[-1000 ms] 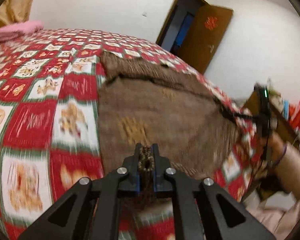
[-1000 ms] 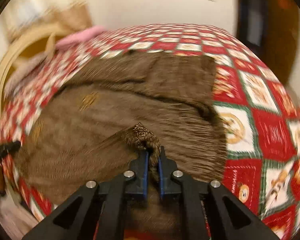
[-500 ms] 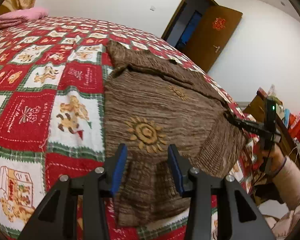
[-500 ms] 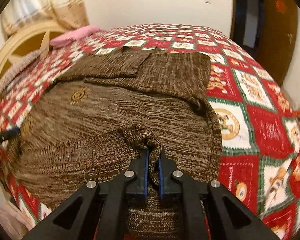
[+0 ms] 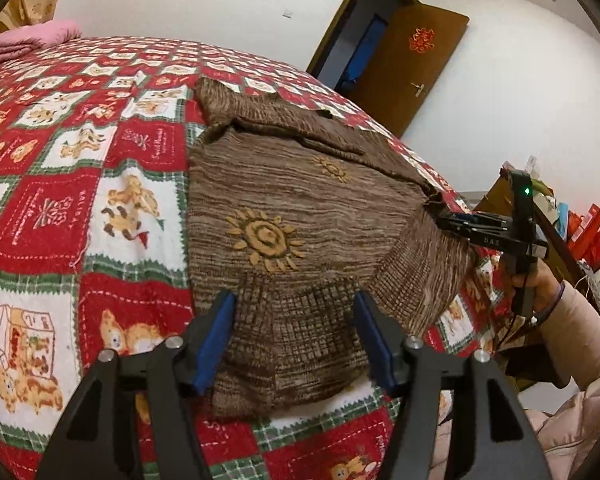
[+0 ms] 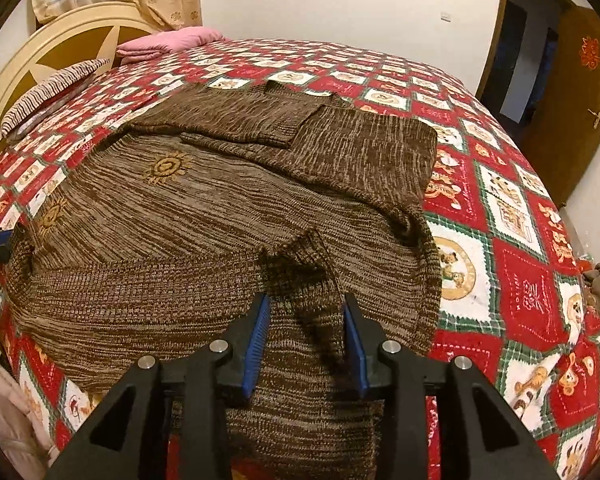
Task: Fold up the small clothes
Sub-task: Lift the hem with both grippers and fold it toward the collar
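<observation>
Sweater [image 5: 300,208], brown knit w/ sun motifs, lies spread on the bed quilt [image 5: 60,208], sleeves already laid across the far part at 12 o'clock in the right wrist view. Hem hangs toward the bed's near edge, under both grippers.

Left gripper [image 5: 296,332]: fingers spread wide, nothing held, hem fabric lying between and below them. Right gripper [image 6: 304,332]: fingers also apart, empty; a small raised pucker of knit sits just ahead at 12 o'clock. In the left wrist view the right gripper shows at 3 o'clock, by the sweater's side edge.

Step in hand looks like re-gripping the hem for the next fold. To do it well: each gripper should take a hem corner, not the middle, w/ both layers pinched together. Lift evenly, carry toward 12 o'clock, keep edges parallel to the side seams. Flatten the pucker first, or it likely gets folded in as a lump. Knit is stretchy, so pull gently.
</observation>
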Motion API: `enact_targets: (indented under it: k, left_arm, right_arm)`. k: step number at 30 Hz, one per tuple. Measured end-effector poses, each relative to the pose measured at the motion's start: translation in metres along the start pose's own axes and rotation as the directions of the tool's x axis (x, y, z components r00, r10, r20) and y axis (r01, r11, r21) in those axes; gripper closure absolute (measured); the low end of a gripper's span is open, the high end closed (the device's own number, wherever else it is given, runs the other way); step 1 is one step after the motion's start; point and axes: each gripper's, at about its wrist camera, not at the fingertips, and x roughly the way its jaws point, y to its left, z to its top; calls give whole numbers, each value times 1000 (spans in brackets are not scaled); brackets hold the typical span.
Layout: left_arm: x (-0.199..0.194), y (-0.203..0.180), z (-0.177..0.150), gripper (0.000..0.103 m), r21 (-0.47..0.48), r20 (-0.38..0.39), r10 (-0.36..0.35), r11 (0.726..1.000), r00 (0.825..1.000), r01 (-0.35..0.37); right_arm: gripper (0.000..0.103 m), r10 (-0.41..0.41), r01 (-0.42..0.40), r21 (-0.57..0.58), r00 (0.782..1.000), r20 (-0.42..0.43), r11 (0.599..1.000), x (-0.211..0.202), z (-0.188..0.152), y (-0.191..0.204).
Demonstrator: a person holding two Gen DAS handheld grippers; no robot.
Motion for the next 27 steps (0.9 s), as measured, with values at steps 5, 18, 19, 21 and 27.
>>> enact_targets:
  k: [5,18,19,21,27]
  left_arm:
    - [-7,1,-6,40,-6,-3,-27,1000,1000,27]
    - [-2,-3,-9,98,34,-15,42,999,999,-41]
    - [-4,-2,-5,98,18,-2,56,998,998,-56]
    - [-12,0,4,99,0,32,81,997,996,-81]
    - [-37,5,52,99,-43,155,135,991,979,-130]
  right_arm:
    - [66,22,-22,-18,1000,9,1000,8,6,4]
    - [97,-38,35,28,994,104,999,-21,1,16]
    - [97,-48,43,45,991,123,998,-29,1,13]
    - [97,-59,47,81,986,158,996,-44,3,9]
    - [98,-130,91,140,945,301,986,-95,23,6]
